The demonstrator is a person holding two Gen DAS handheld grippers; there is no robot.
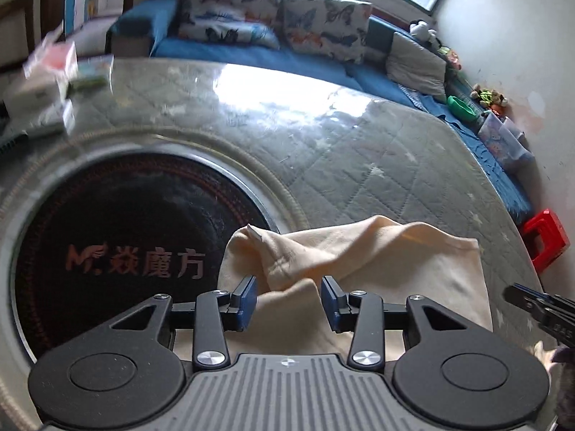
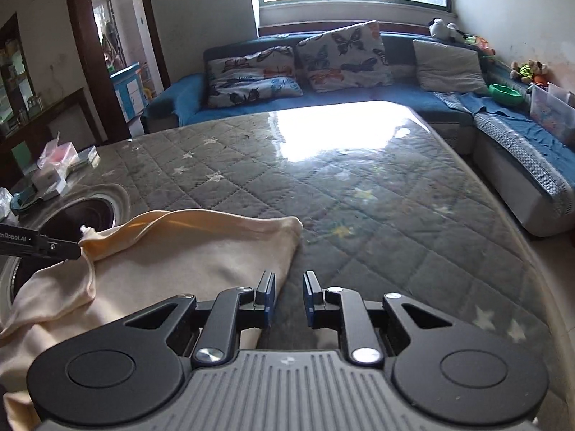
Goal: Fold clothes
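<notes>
In the left wrist view, the left gripper (image 1: 289,301) hangs over a cream cloth (image 1: 377,269) lying on a quilted grey table (image 1: 341,151) under a glossy cover, beside a round black cooktop (image 1: 118,248) set into the surface. Its jaws stand apart, with a raised ridge of the cloth sitting between the blue pads (image 1: 248,301) but not pinched; nothing is held. The cloth spreads ahead and off to the right of this gripper, its folded top edge running roughly left to right across the view. The tip of the right gripper (image 1: 532,305) shows at the far right edge, just past the cloth's side. In the right wrist view, the right gripper (image 2: 289,296) has its jaws slightly apart and empty, over bare table just off the cloth's right edge; the cloth (image 2: 187,262) lies to its left, its long edge stretching away leftward to where the left gripper (image 2: 54,246) hovers by a bunched corner. A blue sofa (image 2: 359,97) with cushions sits behind. The left gripper looks the nearer one for the next grasp, being already above the fabric, while the right would need to shift left to reach an edge.
</notes>
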